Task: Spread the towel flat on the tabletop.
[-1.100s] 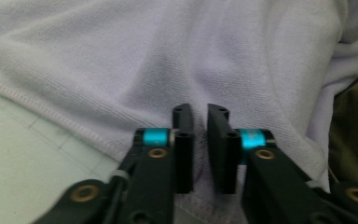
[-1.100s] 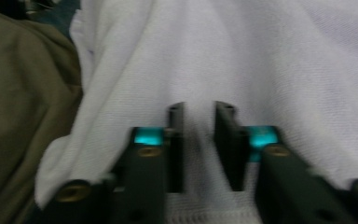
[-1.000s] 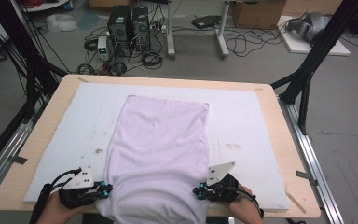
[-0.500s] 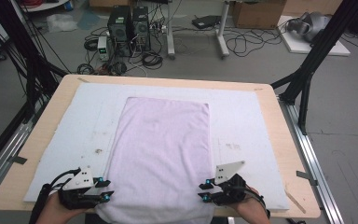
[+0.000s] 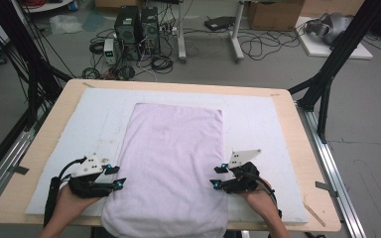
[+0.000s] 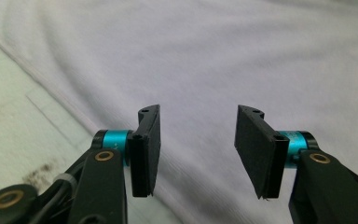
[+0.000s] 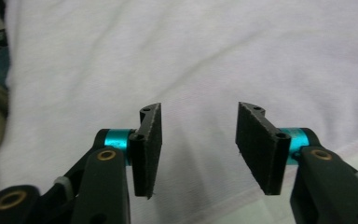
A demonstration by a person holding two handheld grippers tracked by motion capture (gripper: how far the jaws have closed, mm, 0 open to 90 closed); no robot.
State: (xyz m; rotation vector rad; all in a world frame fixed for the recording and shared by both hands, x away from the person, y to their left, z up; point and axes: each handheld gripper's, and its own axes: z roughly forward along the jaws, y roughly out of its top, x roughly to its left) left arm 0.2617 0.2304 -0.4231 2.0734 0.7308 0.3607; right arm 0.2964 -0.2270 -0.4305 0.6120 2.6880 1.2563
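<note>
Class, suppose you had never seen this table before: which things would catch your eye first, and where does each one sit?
A pale lilac rectangular towel lies flat down the middle of a white mat on the wooden table, its near end hanging over the edge. The left gripper and right gripper flank its near corners, their jaws just opened with nothing between them.

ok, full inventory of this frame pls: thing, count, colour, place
towel: 1, pale lilac, flat mid-table, near end hanging over the edge
mat: 1, white, under the towel
table: 1, light wood, centre
computer towers: 2, black, floor beyond the table
cables: many, black, floor behind
cardboard box: 1, brown, back floor
left gripper: 1, black, at the towel's left edge, jaws just opened, nothing between
right gripper: 1, black, at the towel's right edge, likewise
</note>
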